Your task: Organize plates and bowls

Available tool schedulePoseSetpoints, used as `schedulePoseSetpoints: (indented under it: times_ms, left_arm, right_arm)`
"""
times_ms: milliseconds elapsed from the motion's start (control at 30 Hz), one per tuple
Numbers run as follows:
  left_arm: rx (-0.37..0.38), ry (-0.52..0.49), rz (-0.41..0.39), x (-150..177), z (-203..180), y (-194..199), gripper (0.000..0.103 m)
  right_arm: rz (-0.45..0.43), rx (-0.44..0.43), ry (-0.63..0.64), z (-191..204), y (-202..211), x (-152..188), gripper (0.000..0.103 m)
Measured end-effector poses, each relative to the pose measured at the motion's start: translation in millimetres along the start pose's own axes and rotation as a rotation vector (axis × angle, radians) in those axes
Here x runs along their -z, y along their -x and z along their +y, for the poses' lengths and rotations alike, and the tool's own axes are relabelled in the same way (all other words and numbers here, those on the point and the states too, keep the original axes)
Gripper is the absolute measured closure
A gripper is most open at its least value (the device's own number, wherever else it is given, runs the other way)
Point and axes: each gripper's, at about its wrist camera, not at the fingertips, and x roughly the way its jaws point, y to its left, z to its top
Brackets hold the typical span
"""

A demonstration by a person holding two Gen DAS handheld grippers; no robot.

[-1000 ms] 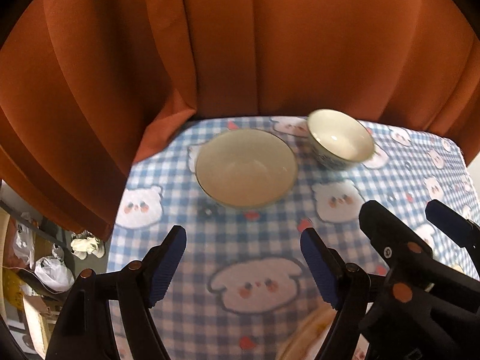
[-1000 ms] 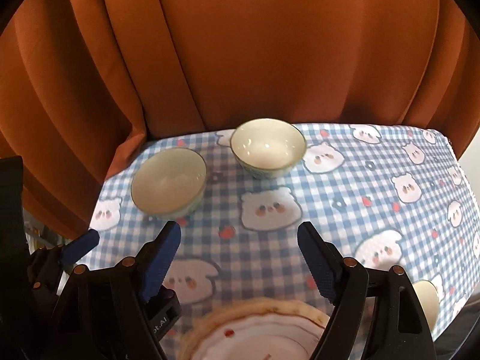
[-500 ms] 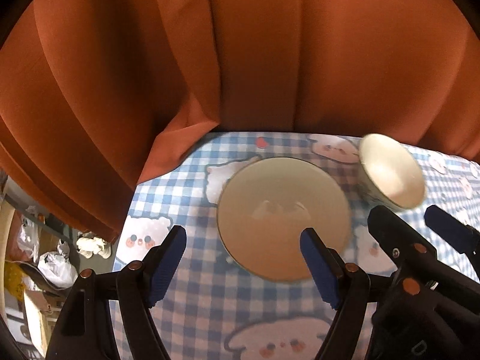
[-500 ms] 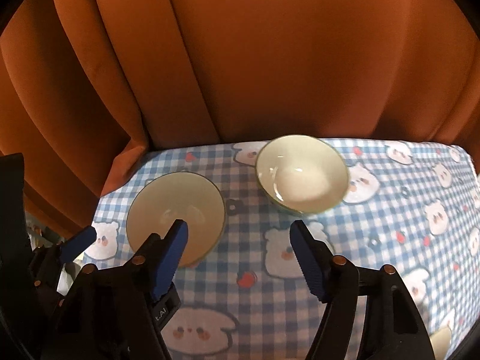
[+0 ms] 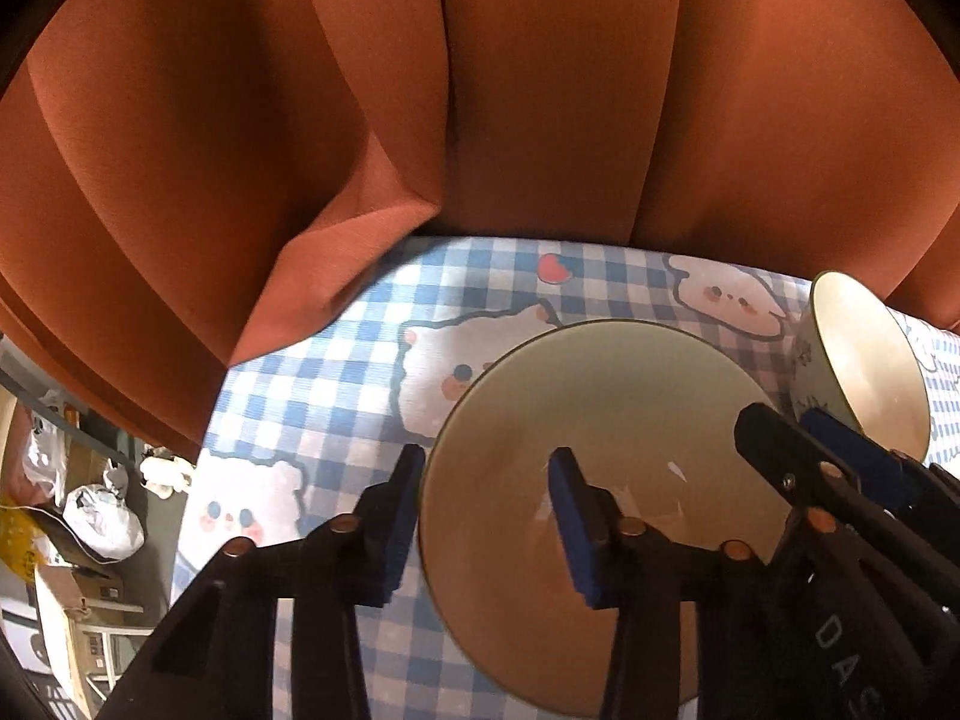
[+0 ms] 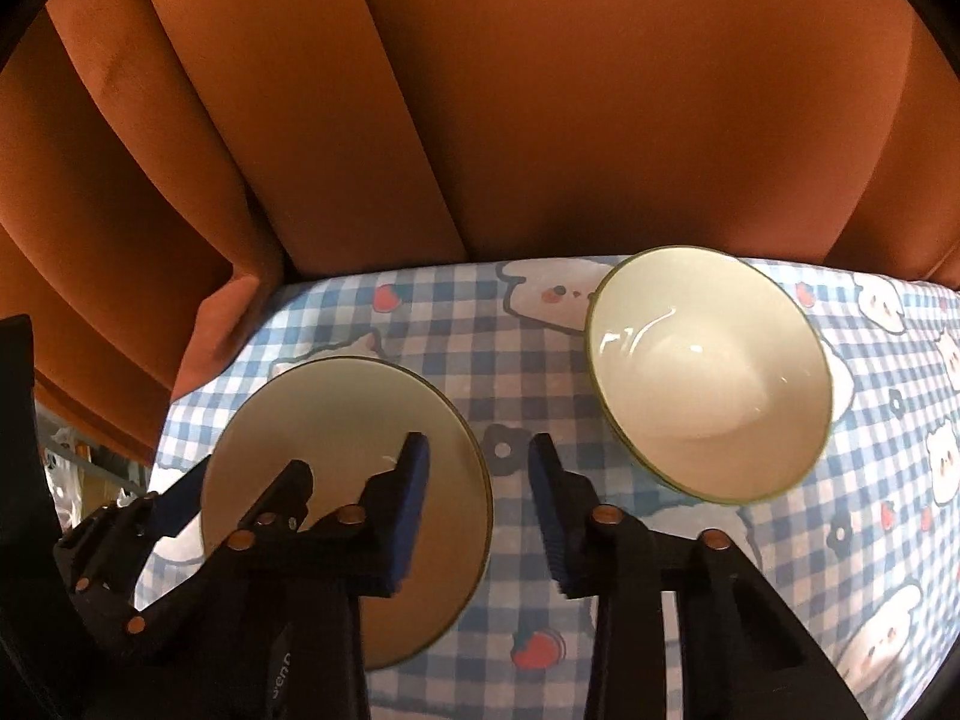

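Two cream bowls with thin green rims sit on a blue-checked tablecloth (image 6: 528,360) printed with white bears, in front of an orange curtain (image 6: 540,90) that fills the upper half of both views. In the left wrist view the left gripper (image 5: 486,516) is spread open at the lower centre of the frame, straddling the near-left rim of the left bowl (image 5: 600,420): one blue-padded finger lies outside the rim at its left, the other sits over the bowl's inside; whether either pad touches the bowl cannot be told. The right bowl (image 5: 864,360) shows at the right edge of that frame, tilted by the lens, with the right gripper's black and blue fingers in front of it at lower right. In the right wrist view the right gripper (image 6: 477,504) is open at the lower centre, its left finger over the right part of the left bowl (image 6: 336,408) and its right finger over bare cloth between the two bowls. The right bowl (image 6: 708,372) stands apart at the centre right of that frame, upright and ungrasped. The left gripper's fingers appear at the lower left, over the left bowl's left side. At the lower left of the left wrist view, below the table edge, lie white bags (image 5: 102,516).
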Motion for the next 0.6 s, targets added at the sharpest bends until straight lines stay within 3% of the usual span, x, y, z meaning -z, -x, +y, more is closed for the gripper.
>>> schedulePoseSetpoints:
  times_ms: [67,167,600]
  left_arm:
    - [-0.009,-0.003,-0.006,0,-2,-2,0.063]
    - [-0.018,-0.013,-0.019,-1,-1,-3,0.068]
    - [0.0,-0.021,-0.002,6,1,8,0.07]
  right_arm:
    - [0.004,0.001,0.007,0,-7,-2,0.078]
    - [0.014,-0.014,0.018,4,-13,-4,0.083]
    - [0.016,0.008,0.034,9,-2,0,0.083]
